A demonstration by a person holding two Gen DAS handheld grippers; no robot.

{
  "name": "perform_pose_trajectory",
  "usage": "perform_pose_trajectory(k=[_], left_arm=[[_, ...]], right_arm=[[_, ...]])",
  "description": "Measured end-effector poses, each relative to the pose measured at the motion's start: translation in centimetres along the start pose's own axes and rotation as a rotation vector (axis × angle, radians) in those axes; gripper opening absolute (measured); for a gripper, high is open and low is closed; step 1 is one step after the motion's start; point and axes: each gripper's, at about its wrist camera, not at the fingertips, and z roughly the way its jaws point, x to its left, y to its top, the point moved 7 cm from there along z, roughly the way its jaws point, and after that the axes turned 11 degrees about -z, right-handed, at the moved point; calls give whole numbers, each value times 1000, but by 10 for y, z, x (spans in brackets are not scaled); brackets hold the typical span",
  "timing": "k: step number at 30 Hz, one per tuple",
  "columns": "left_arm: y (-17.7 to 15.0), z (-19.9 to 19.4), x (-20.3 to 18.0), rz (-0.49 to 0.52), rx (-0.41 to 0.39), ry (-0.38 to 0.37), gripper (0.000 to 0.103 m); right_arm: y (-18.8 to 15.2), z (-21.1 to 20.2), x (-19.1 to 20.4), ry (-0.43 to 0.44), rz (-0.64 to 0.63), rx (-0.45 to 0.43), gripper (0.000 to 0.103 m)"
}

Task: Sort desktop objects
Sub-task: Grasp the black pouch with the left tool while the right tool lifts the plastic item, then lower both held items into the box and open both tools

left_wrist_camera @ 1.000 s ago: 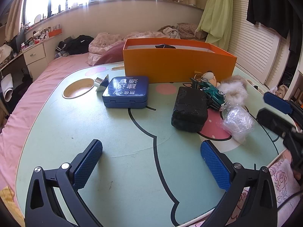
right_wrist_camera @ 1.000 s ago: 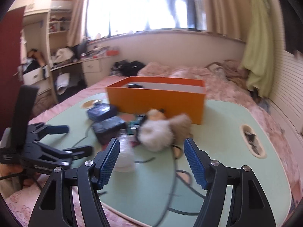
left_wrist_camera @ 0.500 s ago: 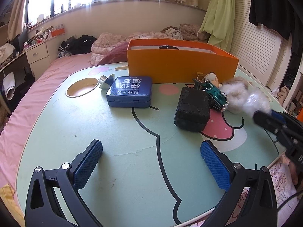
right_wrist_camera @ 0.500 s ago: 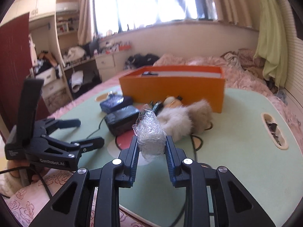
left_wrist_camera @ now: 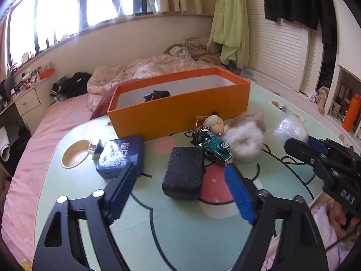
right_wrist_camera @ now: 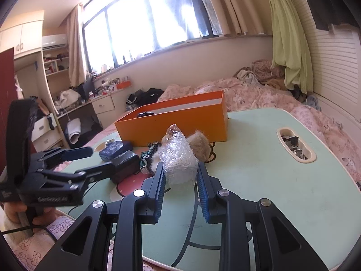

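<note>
My right gripper (right_wrist_camera: pixel 180 176) is shut on a clear plastic-wrapped bundle (right_wrist_camera: pixel 178 160) and holds it above the green table (right_wrist_camera: pixel 270 169); the bundle also shows in the left wrist view (left_wrist_camera: pixel 290 127). My left gripper (left_wrist_camera: pixel 180 192) is open and empty, with a black case (left_wrist_camera: pixel 183 175) lying between and just beyond its fingers. An orange box (left_wrist_camera: pixel 178 110) stands at the back with a dark item inside. A blue tin (left_wrist_camera: pixel 120 157), a green toy car (left_wrist_camera: pixel 213 145) and a fluffy white plush (left_wrist_camera: pixel 244 139) lie in front of it.
A small silver and dark bottle (left_wrist_camera: pixel 96 150) lies beside a round cup hole (left_wrist_camera: pixel 75 155) at the table's left. A slot hole (right_wrist_camera: pixel 294 145) holding scraps is at the table's right. A bed with pink covers (left_wrist_camera: pixel 67 113) surrounds the table.
My right gripper closed on the plastic-wrapped bundle and lifted it off the table. My left gripper moved forward toward the black case and narrowed somewhat, staying open.
</note>
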Motion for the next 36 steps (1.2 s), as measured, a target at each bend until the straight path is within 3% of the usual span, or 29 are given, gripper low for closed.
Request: perform_pose_trajectory(k=[1,3,7,9,17,25,30,36], left_arm=[[0,5,0,-6,22,-9,67],[-2,19,0,-25,84,-32,51],[-9,32,-4,-25,134,-62,48],[-10,32,-7,-15,137,-71,40],[-11,17,-3,-51,77,-95,40],[19,-18,-1,-82,-36,-143,40],[54,-17,-6,-110,-57,-169,40],[101,17,-10,-194,-65,-155,40]], right_arm=[[-1,0,0,1,-2,0,26],[-1,0,-1,3,1,3,27],[-4,1,-1,10,3,11,27],[-4,2,-1,10,0,13,27],[-4,3,-1,10,2,12,27],[4,0,-7,-27,1,2,27],[39,-5,-7,-50,-8,-21,27],[87,40,-11,14,67,98,27]])
